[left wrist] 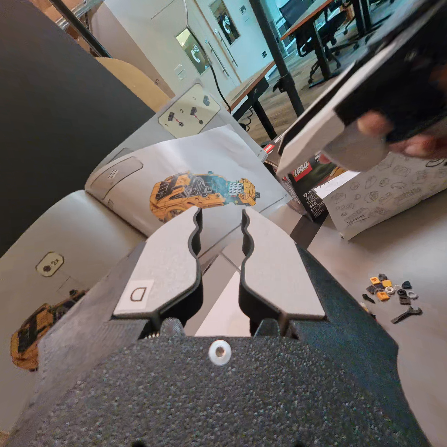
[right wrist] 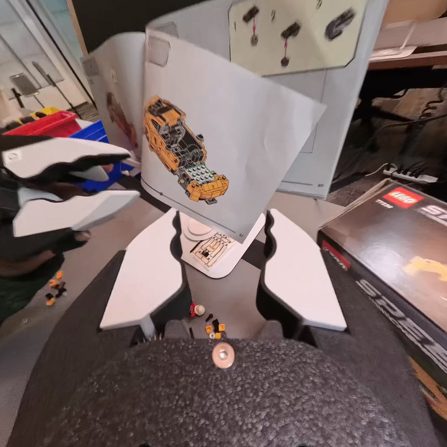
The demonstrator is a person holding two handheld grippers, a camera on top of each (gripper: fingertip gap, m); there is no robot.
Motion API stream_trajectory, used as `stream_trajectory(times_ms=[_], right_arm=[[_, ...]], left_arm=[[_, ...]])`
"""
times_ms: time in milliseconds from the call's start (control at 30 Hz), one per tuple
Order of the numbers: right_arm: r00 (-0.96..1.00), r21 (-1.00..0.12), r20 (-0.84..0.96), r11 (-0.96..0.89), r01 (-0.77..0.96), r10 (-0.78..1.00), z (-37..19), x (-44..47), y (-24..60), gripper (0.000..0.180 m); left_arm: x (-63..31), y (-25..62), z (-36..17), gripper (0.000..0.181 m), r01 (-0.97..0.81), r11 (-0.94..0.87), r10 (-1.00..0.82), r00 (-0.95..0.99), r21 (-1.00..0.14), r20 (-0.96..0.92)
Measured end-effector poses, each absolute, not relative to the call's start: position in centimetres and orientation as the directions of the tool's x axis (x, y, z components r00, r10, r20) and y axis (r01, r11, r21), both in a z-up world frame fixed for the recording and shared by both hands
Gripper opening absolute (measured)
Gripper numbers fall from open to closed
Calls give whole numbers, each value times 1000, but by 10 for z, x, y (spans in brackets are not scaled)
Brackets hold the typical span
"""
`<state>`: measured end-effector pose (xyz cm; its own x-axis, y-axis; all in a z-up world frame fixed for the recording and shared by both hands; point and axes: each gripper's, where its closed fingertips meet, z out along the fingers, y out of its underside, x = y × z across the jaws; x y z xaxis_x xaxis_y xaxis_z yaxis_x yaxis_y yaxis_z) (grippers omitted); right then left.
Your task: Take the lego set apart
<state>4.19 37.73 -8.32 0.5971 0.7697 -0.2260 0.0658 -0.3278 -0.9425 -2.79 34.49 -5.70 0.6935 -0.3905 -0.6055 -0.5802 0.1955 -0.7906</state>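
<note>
The left tongs (left wrist: 221, 212) stand with a narrow gap between their grey fingers and hold nothing; they hang above the open instruction booklet (left wrist: 217, 159), their tips over the printed picture of a yellow car. The right tongs (right wrist: 222, 212) are spread wide and empty too, with a raised page of the booklet (right wrist: 229, 135) just past their tips and a white sheet of line drawings (right wrist: 217, 251) lying flat on the bench (right wrist: 101, 244) between the fingers. In the left wrist view the right tongs (left wrist: 312, 147) show blurred at the upper right, with a person's fingers around the handle. The lego set itself, a partly built yellow and black car (left wrist: 31, 333), lies at the lower left of the left wrist view, beside the left tongs' body and well behind their tips, apart from both fingers. A small heap of loose pieces (left wrist: 389, 290), yellow, black and grey, rests on the grey bench (left wrist: 377, 254) to the right of the left tongs, with a black brick wrench (left wrist: 406, 314) just beside it. In the right wrist view loose pieces (right wrist: 212, 326) lie low between the right tongs' fingers. The dark lego box (right wrist: 391, 251) sits to the right of them.
</note>
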Motion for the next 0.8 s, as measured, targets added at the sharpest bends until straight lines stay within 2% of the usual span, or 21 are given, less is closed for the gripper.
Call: stream_trajectory(times_ms=[100, 133, 167, 200, 233, 267, 333, 467, 633, 700, 800], right_arm=[[561, -924, -248, -367, 107, 790, -98, 32, 390, 76], [542, -914, -276, -391, 107, 793, -100, 29, 394, 75], [517, -903, -309, -417, 104, 798, -103, 26, 397, 67], [479, -895, -338, -434, 102, 810, -104, 23, 398, 46], [443, -896, -356, -436, 89, 823, -102, 23, 399, 17], [420, -903, -361, -424, 66, 833, -97, 24, 399, 0], [425, -930, -322, -367, 28, 846, -83, 33, 400, 0], [513, -988, -114, -150, 28, 851, -45, 51, 404, 0], [573, -990, 106, 33, 136, 813, -17, 57, 409, 0], [577, -984, 157, 78, 160, 802, -12, 56, 408, 0], [576, -975, 207, 120, 186, 791, -10, 54, 404, 0]], left_arm=[[-33, 337, -55, 31, -563, 197, -394, 704, -802, -591], [-34, 334, -54, 31, -564, 200, -394, 702, -801, -593], [-36, 332, -55, 32, -568, 202, -395, 699, -798, -596], [-37, 330, -56, 32, -573, 200, -395, 695, -795, -601], [-39, 329, -57, 32, -579, 194, -397, 692, -792, -604], [-41, 329, -59, 32, -584, 185, -399, 690, -790, -603], [-43, 328, -60, 33, -581, 169, -412, 692, -796, -593], [-43, 335, -55, 34, -579, 153, -429, 691, -801, -582], [-40, 359, -3, 40, -620, 214, -378, 660, -755, -649], [-39, 372, 19, 49, -642, 230, -368, 638, -731, -676], [-29, 382, 37, 57, -666, 266, -432, 564, -697, -704]])
